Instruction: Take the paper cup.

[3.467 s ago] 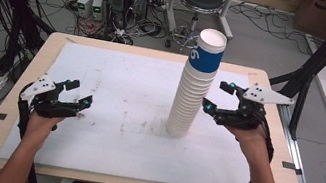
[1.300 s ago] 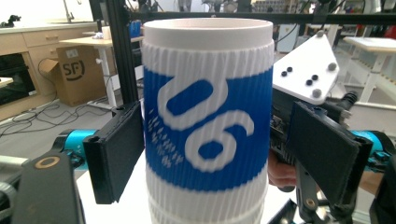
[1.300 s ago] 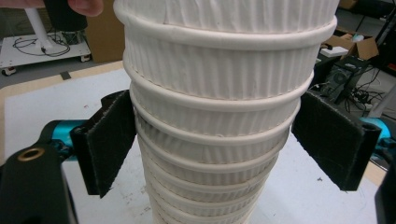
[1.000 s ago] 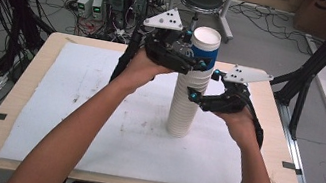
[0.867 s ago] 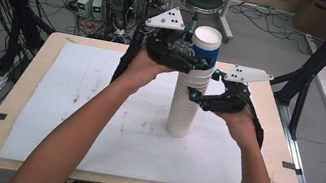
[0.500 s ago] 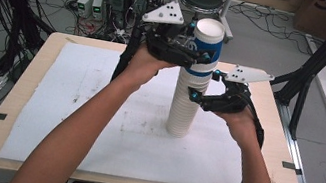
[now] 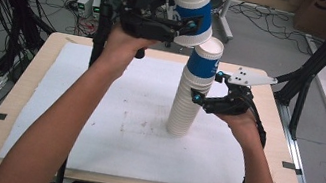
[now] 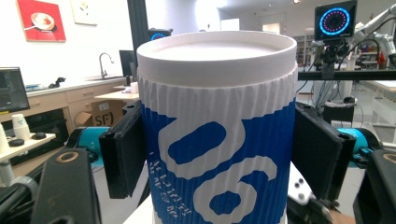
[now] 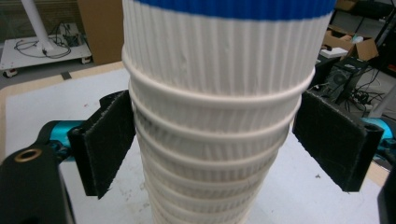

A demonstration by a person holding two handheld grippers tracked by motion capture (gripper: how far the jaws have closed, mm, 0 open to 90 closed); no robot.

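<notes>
Cup (image 7: 194, 11) clamped in left gripper (image 7: 183, 24), tilted, mouth up; right gripper (image 7: 196, 97) fingers grip upright stack (image 7: 189, 101).

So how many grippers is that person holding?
2: the left gripper is raised above the table, clamping a blue-and-white cup; the right gripper straddles the cup stack partway up.

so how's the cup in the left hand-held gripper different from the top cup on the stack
The lifted cup hangs in the air, tilted, clamped by the left hand-held gripper; the top cup sits upright, nested on the stack. The right hand-held gripper grips the stack lower down, not the top cup. Both cups are ribbed white paper with blue bands.
</notes>
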